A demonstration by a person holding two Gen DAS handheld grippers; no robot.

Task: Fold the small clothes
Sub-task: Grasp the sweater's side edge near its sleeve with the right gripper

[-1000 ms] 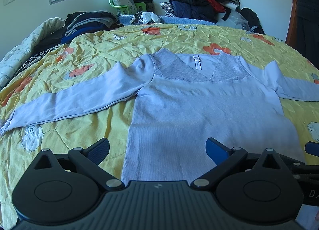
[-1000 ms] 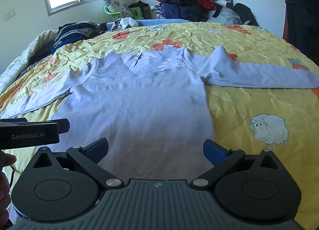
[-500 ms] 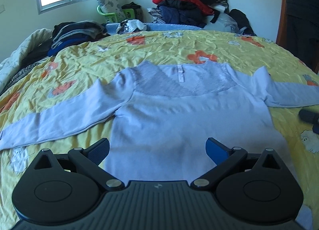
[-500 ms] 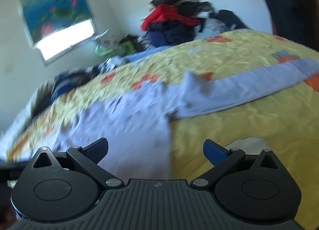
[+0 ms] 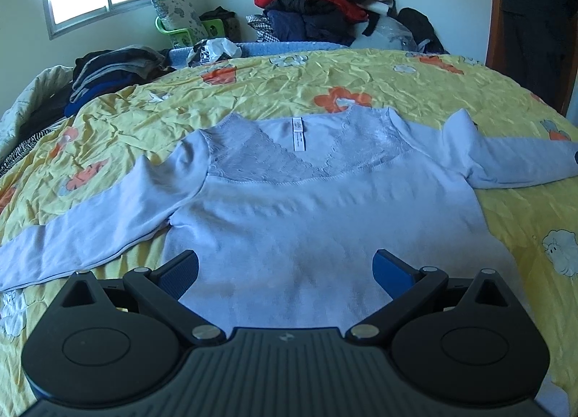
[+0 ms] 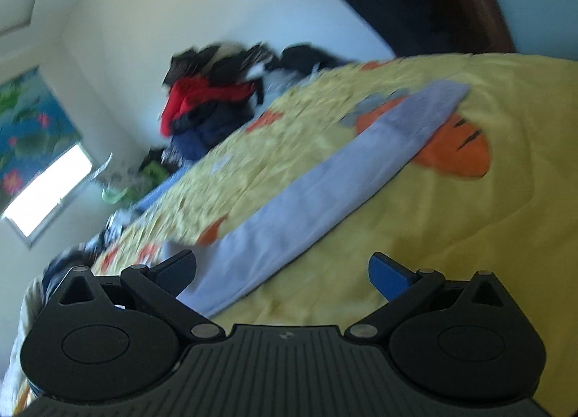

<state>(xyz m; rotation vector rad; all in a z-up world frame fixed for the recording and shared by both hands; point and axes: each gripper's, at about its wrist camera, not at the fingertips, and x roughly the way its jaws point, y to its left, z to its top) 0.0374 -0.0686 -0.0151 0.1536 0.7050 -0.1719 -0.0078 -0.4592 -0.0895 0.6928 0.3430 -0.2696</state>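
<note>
A pale lilac long-sleeved top [image 5: 307,214] lies flat on the yellow patterned bedspread [image 5: 397,92], neckline away from me, both sleeves spread out sideways. My left gripper [image 5: 285,269] is open and empty, hovering over the top's lower hem. My right gripper [image 6: 281,272] is open and empty, tilted, just above the top's right sleeve [image 6: 325,200], which stretches away toward its cuff. The right wrist view is blurred.
A heap of red and dark clothes [image 5: 318,1] sits beyond the bed's far edge. Folded dark garments [image 5: 108,70] lie at the far left corner. A green basket with a pillow [image 5: 180,23] stands under the window. A dark doorway [image 5: 534,20] is at the right.
My right gripper has swung right and rolled, from facing the top's body to facing its right sleeve. My left gripper has shifted slightly right over the hem.
</note>
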